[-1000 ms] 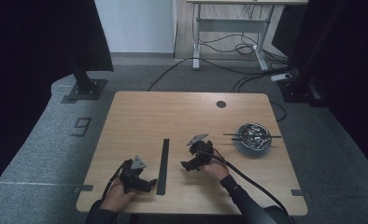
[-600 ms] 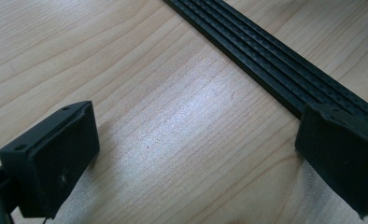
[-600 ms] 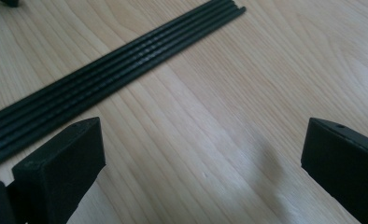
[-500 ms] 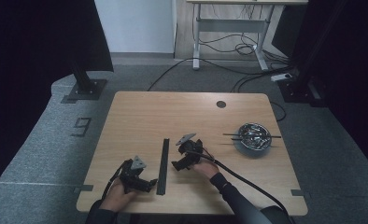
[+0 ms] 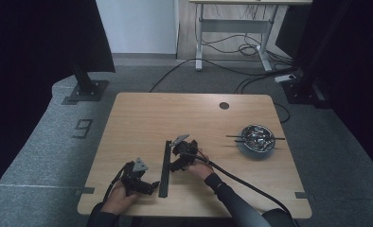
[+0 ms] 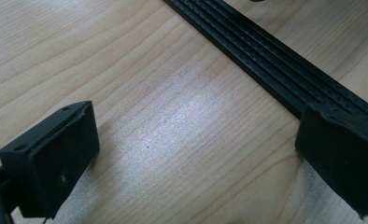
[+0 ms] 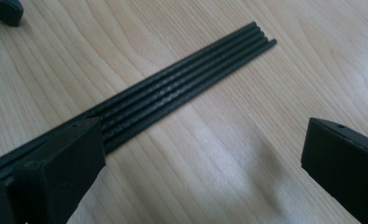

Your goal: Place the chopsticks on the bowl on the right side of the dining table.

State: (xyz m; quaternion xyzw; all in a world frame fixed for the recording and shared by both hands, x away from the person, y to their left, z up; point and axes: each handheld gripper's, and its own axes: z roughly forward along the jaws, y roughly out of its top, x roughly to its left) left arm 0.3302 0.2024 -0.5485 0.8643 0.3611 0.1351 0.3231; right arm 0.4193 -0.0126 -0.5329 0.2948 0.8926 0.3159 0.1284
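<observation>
Lying lengthwise on the wooden table (image 5: pixel 142 118), the bundle of black rods (image 5: pixel 165 165) sits between both grippers. The left gripper (image 5: pixel 149 187) and right gripper (image 5: pixel 174 164) gape wide (nothing held), each just beside the rods.

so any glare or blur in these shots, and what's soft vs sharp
Left gripper view: a pale sheen of glare on the table between the open jaws; the near jaws look soft, the black rods sharper. Right gripper view: the black rods are crisp, the jaws blurred, with a faint shadow on the wood. High view: even light on the table, dark surroundings, glints on the metal bowl.
</observation>
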